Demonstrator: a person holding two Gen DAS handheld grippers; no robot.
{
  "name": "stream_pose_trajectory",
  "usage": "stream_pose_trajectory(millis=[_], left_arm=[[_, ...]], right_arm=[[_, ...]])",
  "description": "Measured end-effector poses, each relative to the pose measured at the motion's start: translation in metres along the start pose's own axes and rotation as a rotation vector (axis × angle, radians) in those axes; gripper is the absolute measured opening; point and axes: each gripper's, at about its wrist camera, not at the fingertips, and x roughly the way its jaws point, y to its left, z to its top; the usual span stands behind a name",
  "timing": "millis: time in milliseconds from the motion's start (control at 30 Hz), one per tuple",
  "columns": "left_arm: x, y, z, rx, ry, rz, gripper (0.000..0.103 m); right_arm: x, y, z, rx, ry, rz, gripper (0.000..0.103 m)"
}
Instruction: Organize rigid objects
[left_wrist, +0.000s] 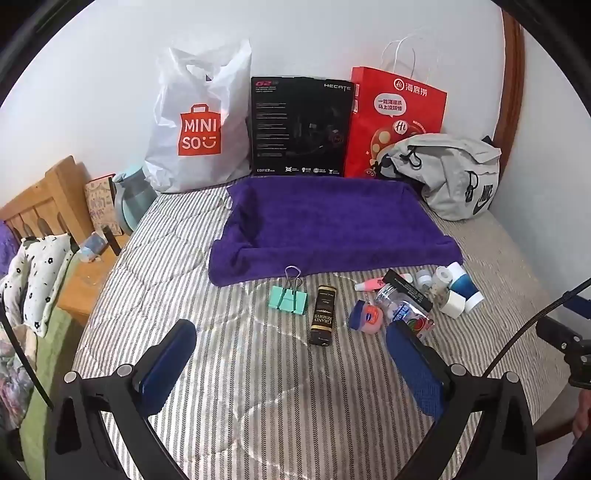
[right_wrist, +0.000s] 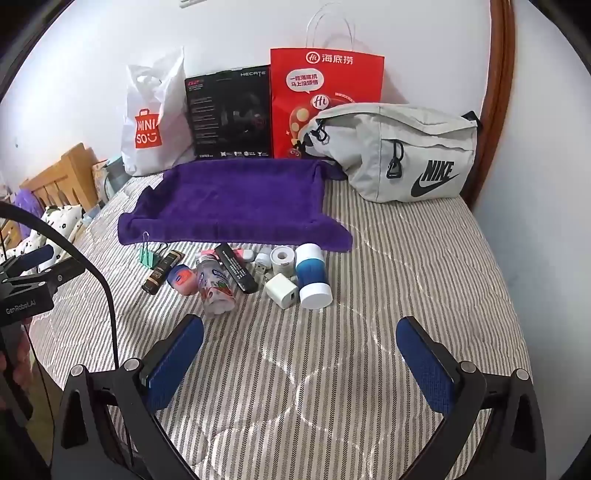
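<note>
While both stand spread and empty above the bed, the left gripper faces the dark tube, the right gripper the clutter ahead; the purple towel beyond looks laid out to receive them.

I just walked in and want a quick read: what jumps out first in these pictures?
The purple towel spread flat mid-bed draws the eye first, with a huddle of small items along its near edge, among them a blue and white cylinder and a mint binder clip. Behind it, a red paper bag stands against the wall.
</note>
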Motion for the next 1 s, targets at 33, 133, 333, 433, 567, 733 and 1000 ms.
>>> stream_pose_trajectory(millis=[33, 133, 333, 433, 567, 733, 1000], left_arm=[[0.0005, -0.0002, 0.0008, 0.002, 0.002, -0.001, 0.103], [0.001, -0.0004, 0.001, 0.002, 0.003, -0.001, 0.103], [0.0016, -0.0008, -0.0002, 0.007, 0.004, 0.006, 0.103], [0.0019, -0.0001, -0.0003, 0.005, 0.007, -0.001, 0.103], [0.0018, 0.0009, 0.0011, 0.002, 0.005, -0.002, 0.103], [0.0018, 0.0016, 0.0018, -0.002, 0.008, -0.007, 0.103], [0.0023, 0.0022, 0.0022, -0.005, 0.009, -0.011, 0.103]], right_arm=[[0.0003, 0.0, 0.0002, 0.0, 0.001, 0.0, 0.103], [0.0006, 0.0006, 0.0003, 0.002, 0.001, 0.002, 0.103], [0.001, 0.0014, 0.0011, 0.002, 0.003, 0.003, 0.103], [0.0017, 0.0017, 0.0014, 0.005, 0.005, 0.005, 0.103], [0.004, 0.0039, 0.0013, -0.001, 0.011, 0.002, 0.103], [0.0043, 0.0053, 0.0011, -0.001, 0.01, 0.004, 0.103], [0.0041, 0.0076, 0.0004, -0.002, 0.013, 0.006, 0.103]])
